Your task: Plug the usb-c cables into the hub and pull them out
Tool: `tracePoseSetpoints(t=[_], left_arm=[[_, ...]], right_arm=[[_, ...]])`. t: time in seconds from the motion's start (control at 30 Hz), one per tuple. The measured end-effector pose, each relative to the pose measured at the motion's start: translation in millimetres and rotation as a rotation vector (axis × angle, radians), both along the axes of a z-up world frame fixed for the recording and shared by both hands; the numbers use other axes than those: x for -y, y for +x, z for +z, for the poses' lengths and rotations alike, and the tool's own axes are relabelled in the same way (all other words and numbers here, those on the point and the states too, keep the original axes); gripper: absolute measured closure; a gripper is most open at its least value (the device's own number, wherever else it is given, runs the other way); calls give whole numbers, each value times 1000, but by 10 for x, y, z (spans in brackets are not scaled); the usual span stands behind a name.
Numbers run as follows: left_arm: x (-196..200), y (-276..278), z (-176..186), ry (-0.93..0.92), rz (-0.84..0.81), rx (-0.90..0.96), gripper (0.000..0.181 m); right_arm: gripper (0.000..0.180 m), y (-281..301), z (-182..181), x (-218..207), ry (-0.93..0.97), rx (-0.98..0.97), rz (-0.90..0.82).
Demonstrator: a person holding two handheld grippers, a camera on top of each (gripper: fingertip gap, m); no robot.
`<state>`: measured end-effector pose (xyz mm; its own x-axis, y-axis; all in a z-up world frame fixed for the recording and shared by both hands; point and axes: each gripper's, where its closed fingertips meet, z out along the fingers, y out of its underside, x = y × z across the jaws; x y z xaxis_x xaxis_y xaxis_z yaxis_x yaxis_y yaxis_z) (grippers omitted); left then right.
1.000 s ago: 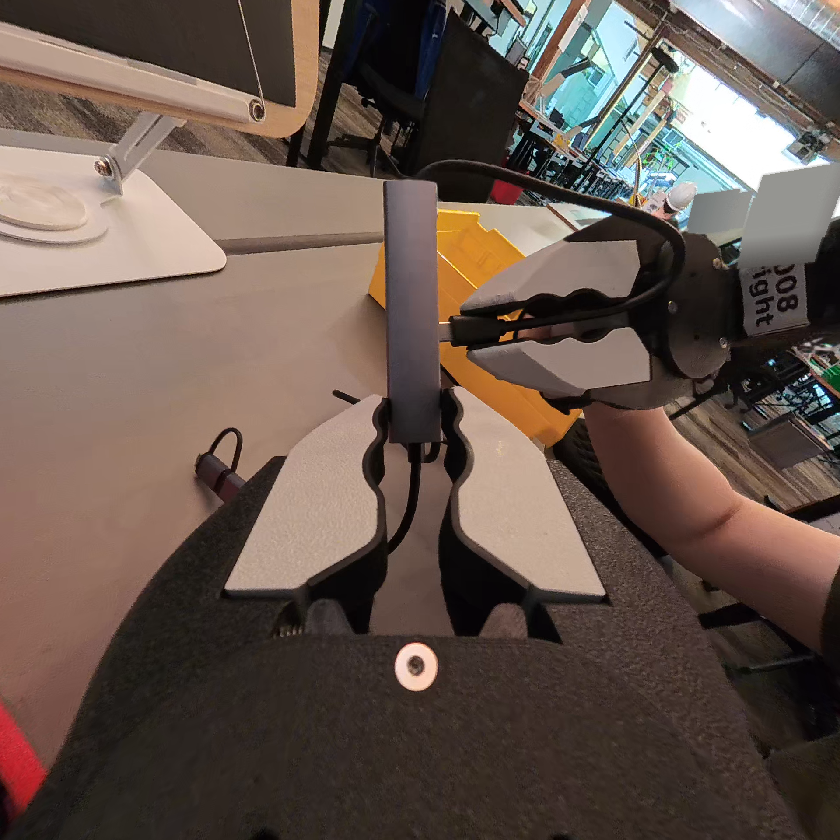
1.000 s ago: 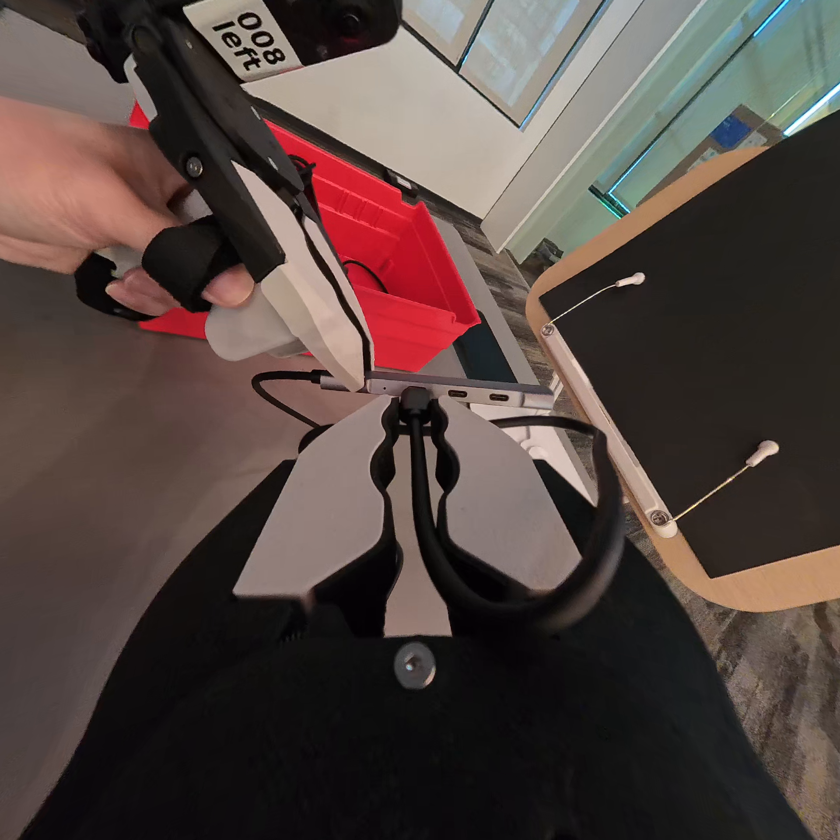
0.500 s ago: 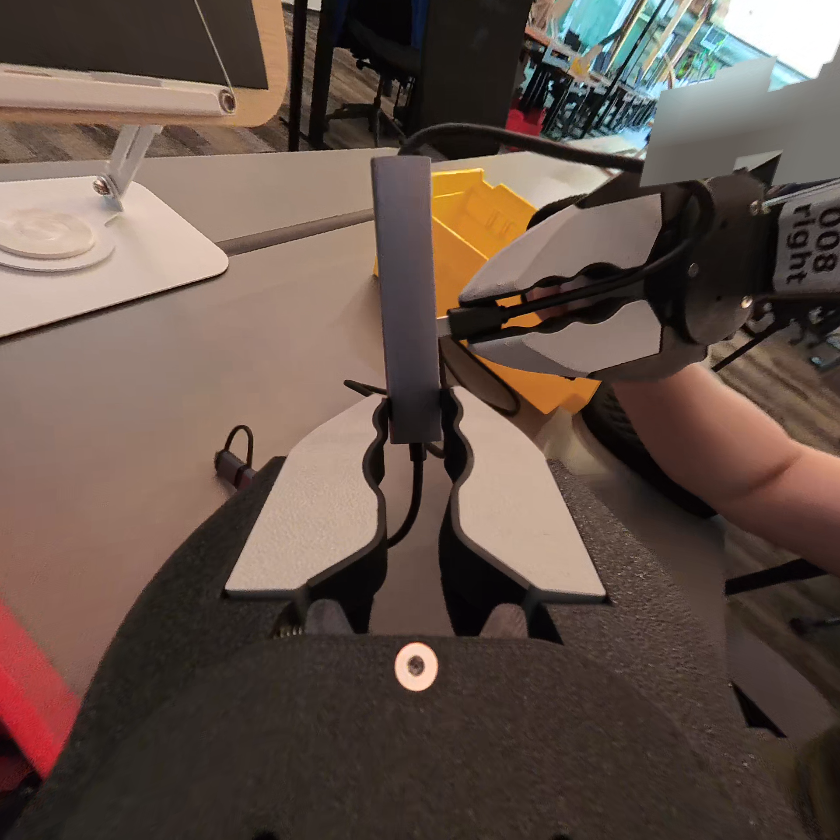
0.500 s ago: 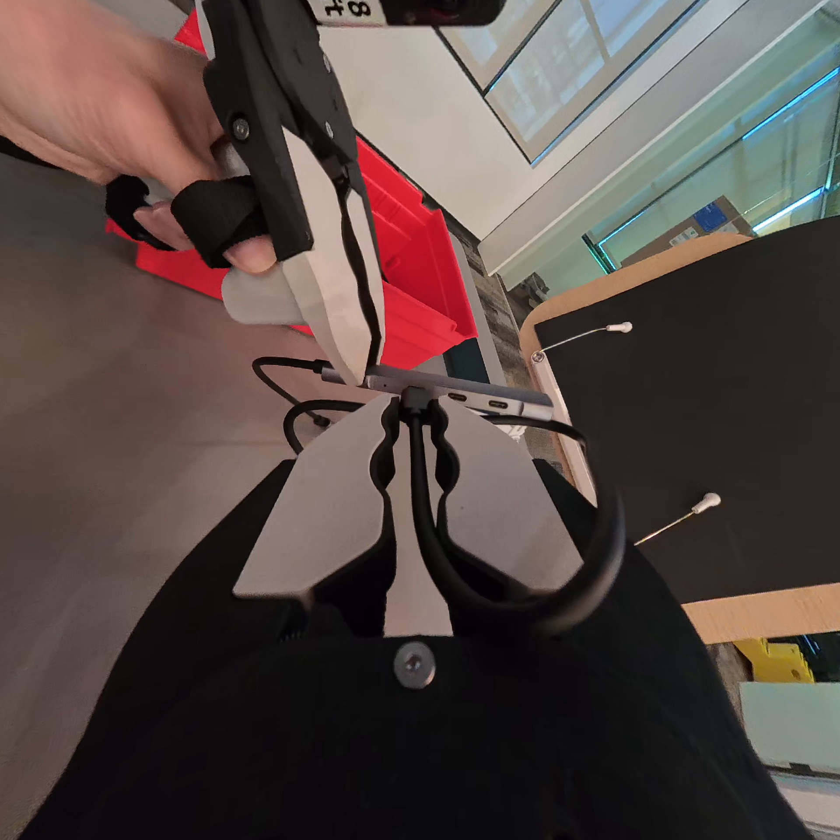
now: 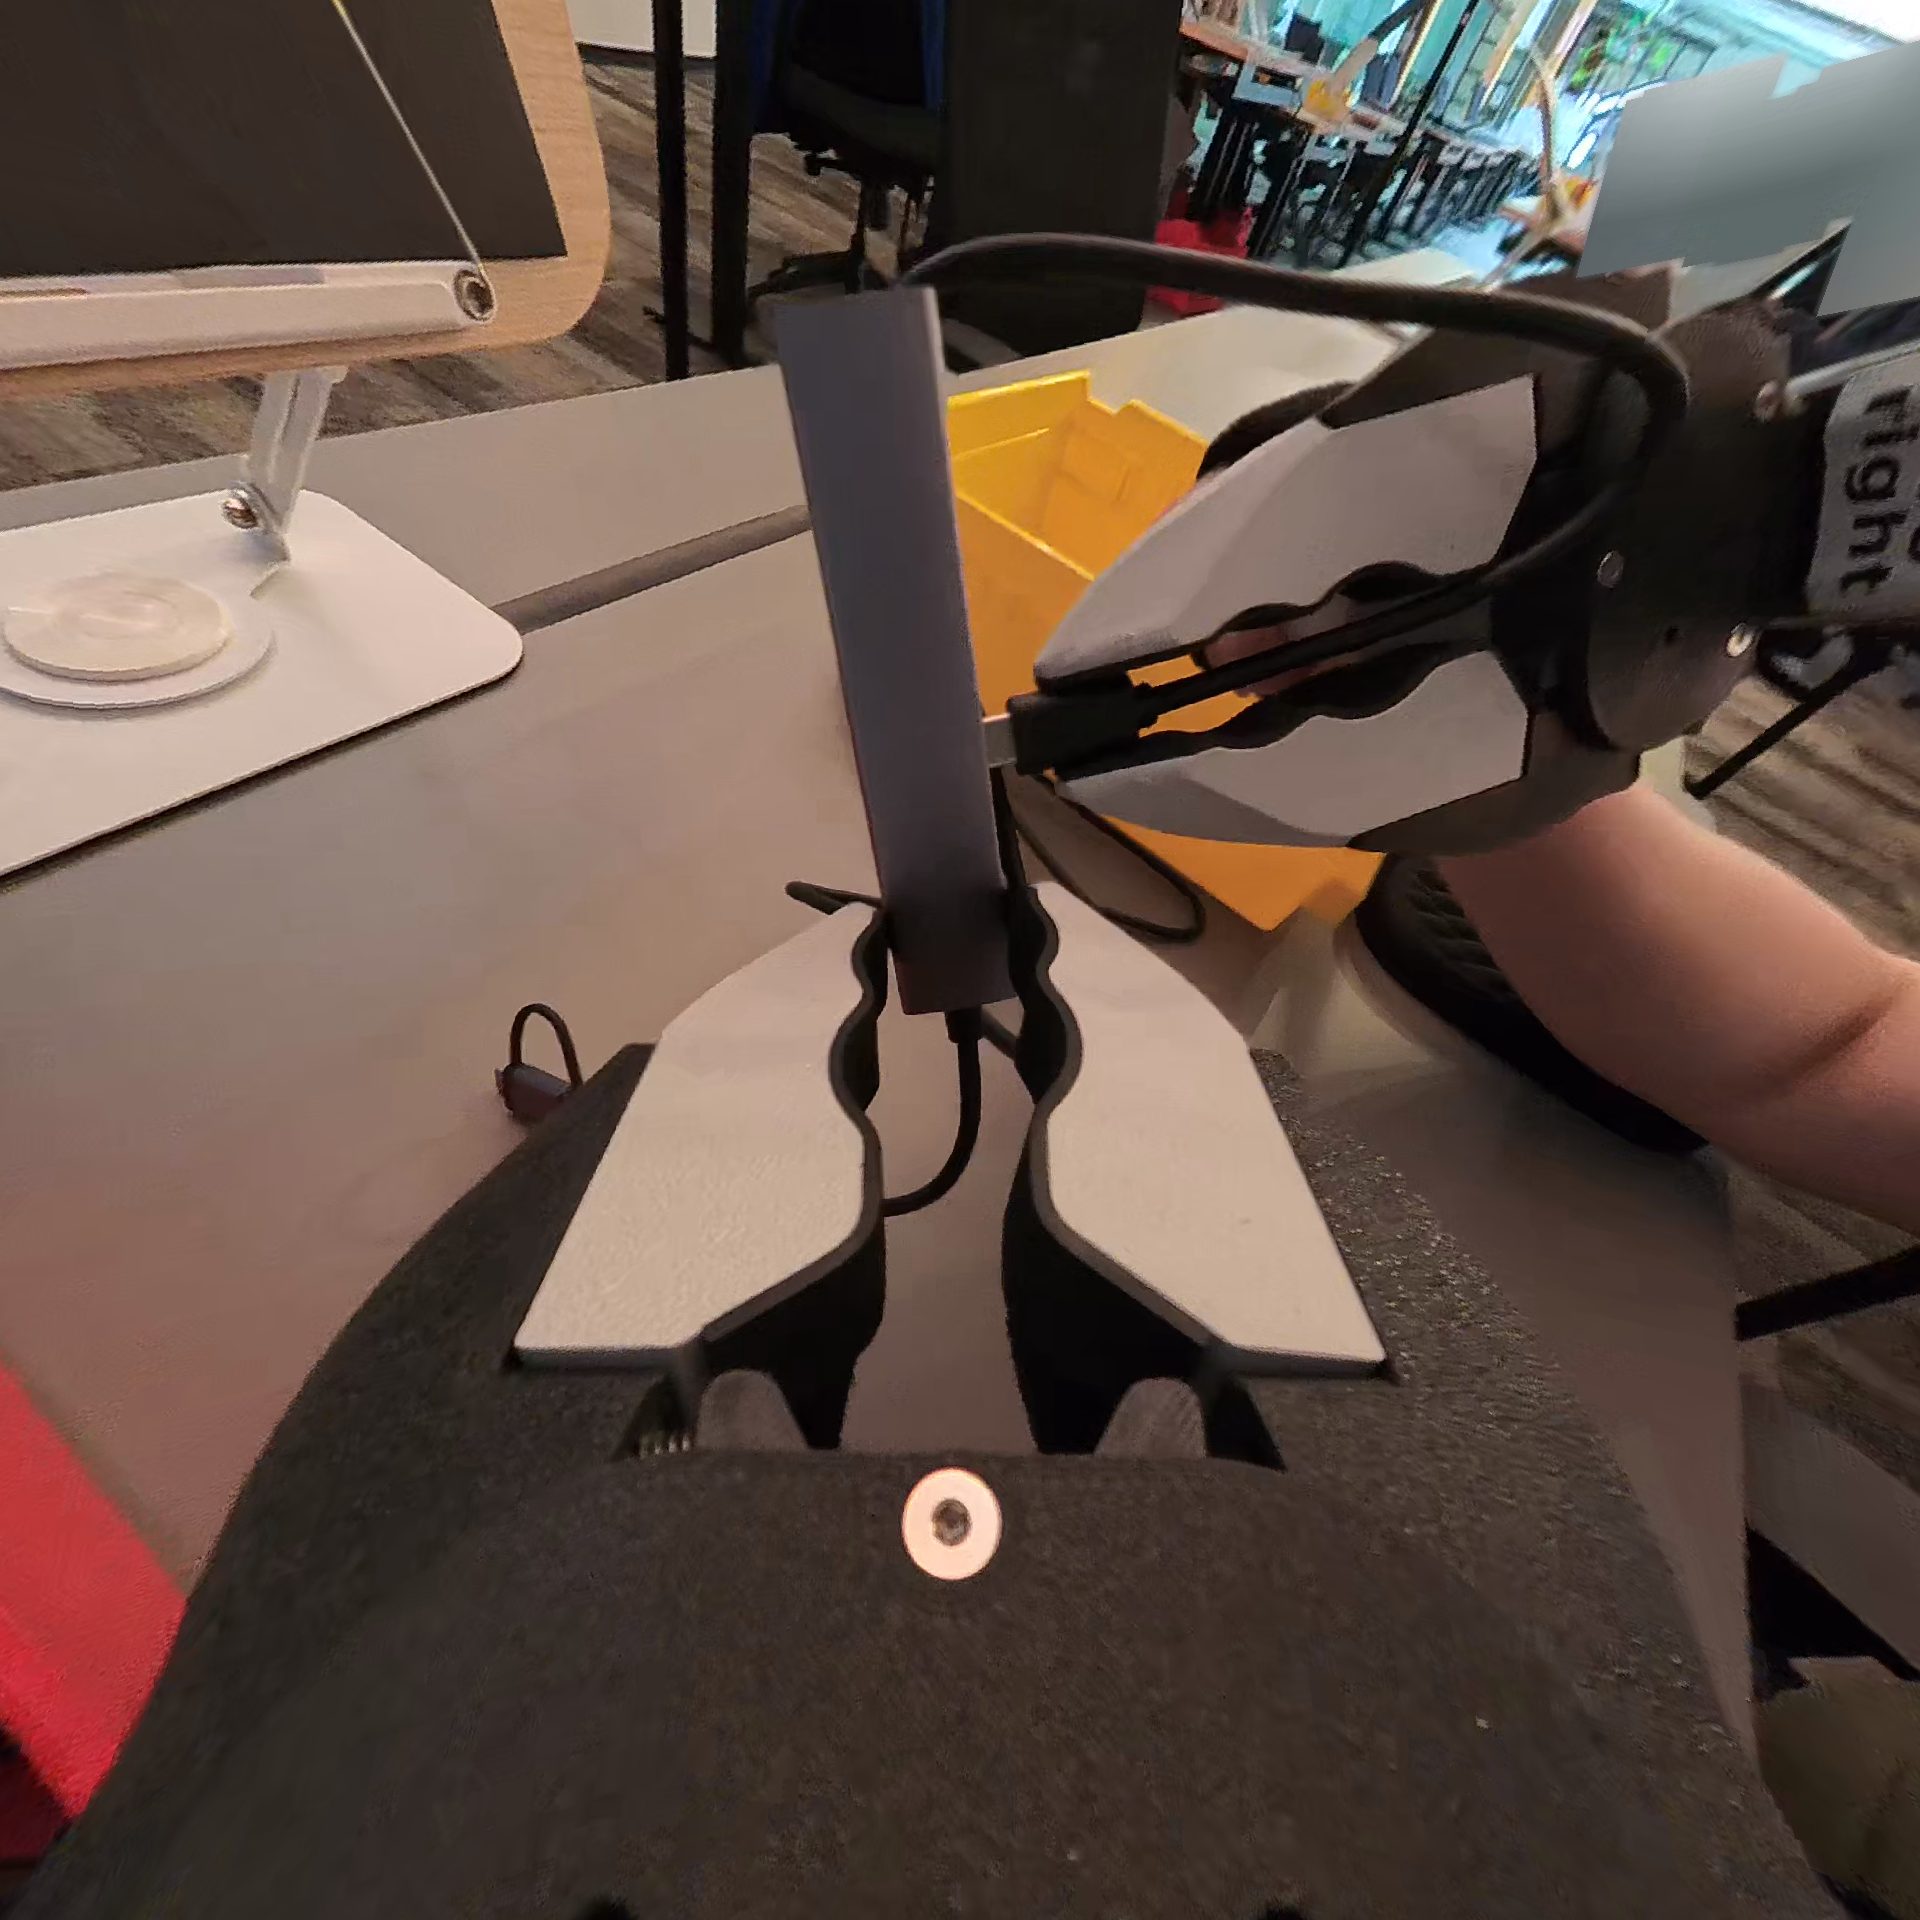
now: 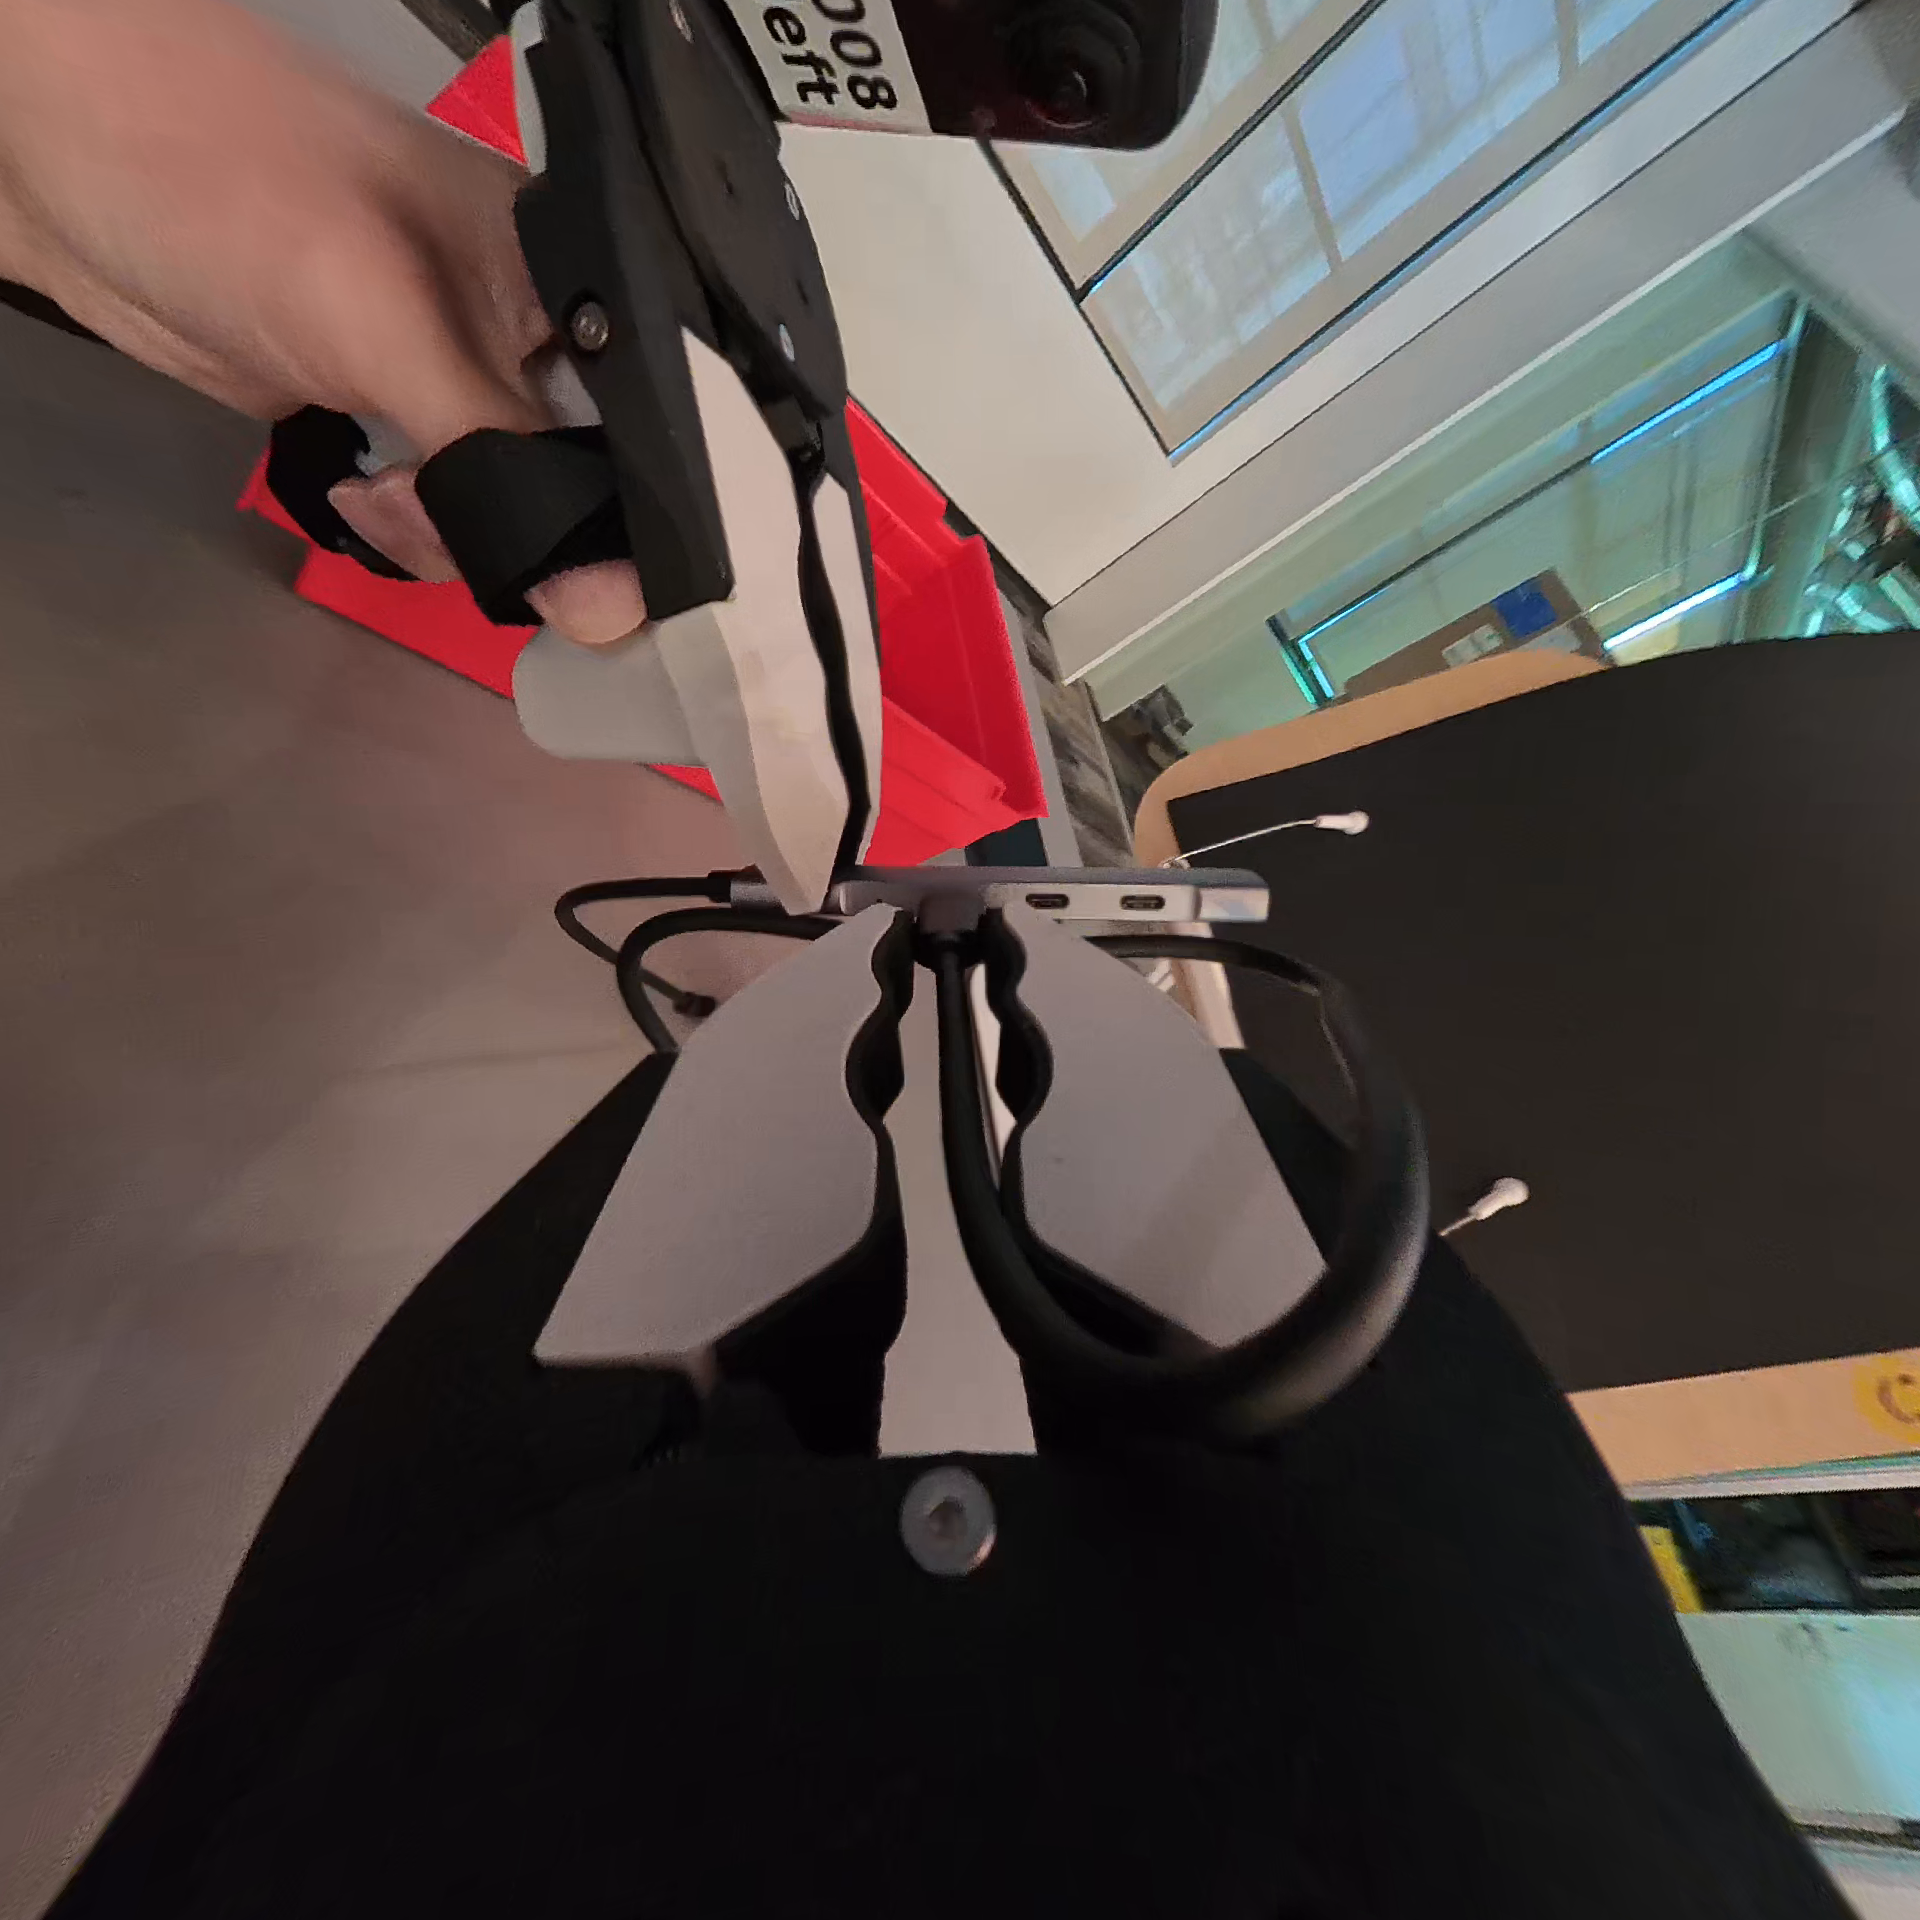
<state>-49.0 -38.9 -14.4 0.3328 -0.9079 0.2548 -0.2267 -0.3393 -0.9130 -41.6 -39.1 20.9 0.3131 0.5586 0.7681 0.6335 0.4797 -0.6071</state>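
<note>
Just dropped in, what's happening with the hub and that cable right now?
A person works a claw in each hand. The left claw is shut on the grey hub, holding it up off the table. The right claw is shut on a black USB-C cable plug, whose metal tip meets the hub's side port. Two other ports are empty.

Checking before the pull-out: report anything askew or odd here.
Nothing damaged. The hub is held up off the table, pinched at one end by the left gripper. The right gripper grips the plug, its cable looping slack.
</note>
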Motion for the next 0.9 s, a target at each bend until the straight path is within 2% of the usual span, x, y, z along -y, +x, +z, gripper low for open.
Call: tracePoseSetpoints(t=[0.17, 0.33, 0.53, 0.63, 0.8, 0.9], left_arm=[[20, 17, 99, 25, -21, 78, 159], [-13, 82, 122, 62, -32, 177, 157], [-44, 114, 51, -47, -60, 255, 157], [-24, 113, 11, -2, -57, 179, 157], [35, 94, -13, 197, -20, -45, 157], [63, 69, -16, 185, -35, -65, 156]], right_arm=[[165, 0, 89, 50, 111, 41, -6], [166, -22, 29, 18, 122, 62, -23], [166, -10, -41, -7, 87, 78, -20], [166, 1, -76, 26, 38, 83, 16], [165, -22, -55, 120, 18, 48, 96], [166, -65, -64, 143, 38, 72, 99]])
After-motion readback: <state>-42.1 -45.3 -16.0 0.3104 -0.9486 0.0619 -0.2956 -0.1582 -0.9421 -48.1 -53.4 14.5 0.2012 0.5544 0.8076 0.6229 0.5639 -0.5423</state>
